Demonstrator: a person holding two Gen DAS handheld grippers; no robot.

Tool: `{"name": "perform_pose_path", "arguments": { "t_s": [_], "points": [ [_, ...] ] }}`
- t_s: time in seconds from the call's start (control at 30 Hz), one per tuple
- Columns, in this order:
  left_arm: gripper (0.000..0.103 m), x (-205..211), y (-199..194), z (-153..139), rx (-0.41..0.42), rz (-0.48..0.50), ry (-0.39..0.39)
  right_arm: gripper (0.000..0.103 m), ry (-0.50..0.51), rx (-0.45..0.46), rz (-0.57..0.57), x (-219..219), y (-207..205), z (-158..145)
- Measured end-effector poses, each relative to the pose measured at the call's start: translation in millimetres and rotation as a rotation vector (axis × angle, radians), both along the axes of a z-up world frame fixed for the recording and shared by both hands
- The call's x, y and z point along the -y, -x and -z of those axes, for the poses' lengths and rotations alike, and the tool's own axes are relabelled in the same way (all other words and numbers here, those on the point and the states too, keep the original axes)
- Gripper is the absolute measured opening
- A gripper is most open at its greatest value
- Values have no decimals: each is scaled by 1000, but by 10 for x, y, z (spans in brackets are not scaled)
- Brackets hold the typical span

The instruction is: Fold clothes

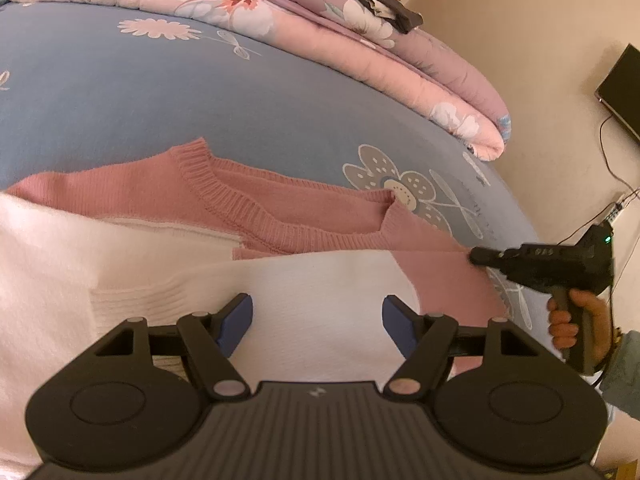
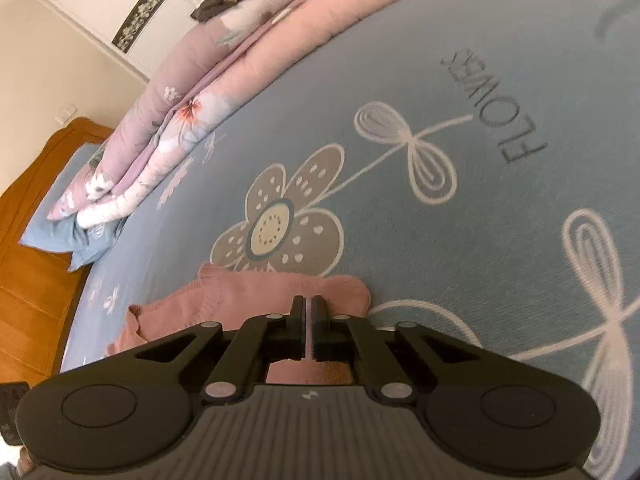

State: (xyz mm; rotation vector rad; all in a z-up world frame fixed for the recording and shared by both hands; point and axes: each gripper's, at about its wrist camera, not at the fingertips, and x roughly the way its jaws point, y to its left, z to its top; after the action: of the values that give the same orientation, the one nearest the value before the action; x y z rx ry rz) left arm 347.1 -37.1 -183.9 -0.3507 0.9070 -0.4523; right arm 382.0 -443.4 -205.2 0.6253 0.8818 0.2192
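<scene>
A pink and white knit sweater (image 1: 280, 216) lies on the blue flowered bed sheet (image 1: 160, 92), collar toward the far side, white panels folded over its near part. My left gripper (image 1: 316, 320) is open and empty just above the white part. In the left wrist view my right gripper (image 1: 476, 257) pinches the sweater's right pink edge. In the right wrist view the right gripper (image 2: 307, 322) is shut on a pink fold of the sweater (image 2: 248, 292), which bunches ahead of the jaws.
A folded pink floral quilt (image 1: 328, 28) lies along the far side of the bed, with a dark garment (image 1: 376, 0) on top. A wooden headboard (image 2: 36, 216) and a blue pillow (image 2: 68, 216) are at the left. A black screen (image 1: 620, 88) hangs on the wall.
</scene>
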Motion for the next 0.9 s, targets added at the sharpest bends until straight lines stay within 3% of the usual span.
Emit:
{"name": "perform_pose_path", "arguments": {
  "t_s": [0.1, 0.23, 0.27, 0.33, 0.5, 0.57, 0.67, 0.9],
  "points": [
    [72, 46, 29, -121, 15, 16, -26, 21, 22, 43, 11, -49, 61, -207],
    [72, 168, 68, -188, 47, 91, -74, 21, 60, 14, -39, -182, -68, -162],
    [72, 197, 70, -174, 46, 106, -93, 19, 80, -14, -51, -194, -115, -105],
    [72, 221, 52, -103, 20, 114, -125, 2, 96, -39, -46, -130, -145, -27],
    [71, 173, 42, -50, 3, 112, -133, 0, 120, -47, -18, 38, -79, -39],
    [71, 146, 33, -55, -7, 104, -122, 15, 143, -51, 17, 90, -30, -103],
    [71, 133, 25, -52, -12, 100, -117, 15, 89, -27, 80, 200, 53, -218],
    [71, 147, 49, -157, 4, 64, -114, 17, 32, -29, -75, -203, 11, -265]
  ]
}}
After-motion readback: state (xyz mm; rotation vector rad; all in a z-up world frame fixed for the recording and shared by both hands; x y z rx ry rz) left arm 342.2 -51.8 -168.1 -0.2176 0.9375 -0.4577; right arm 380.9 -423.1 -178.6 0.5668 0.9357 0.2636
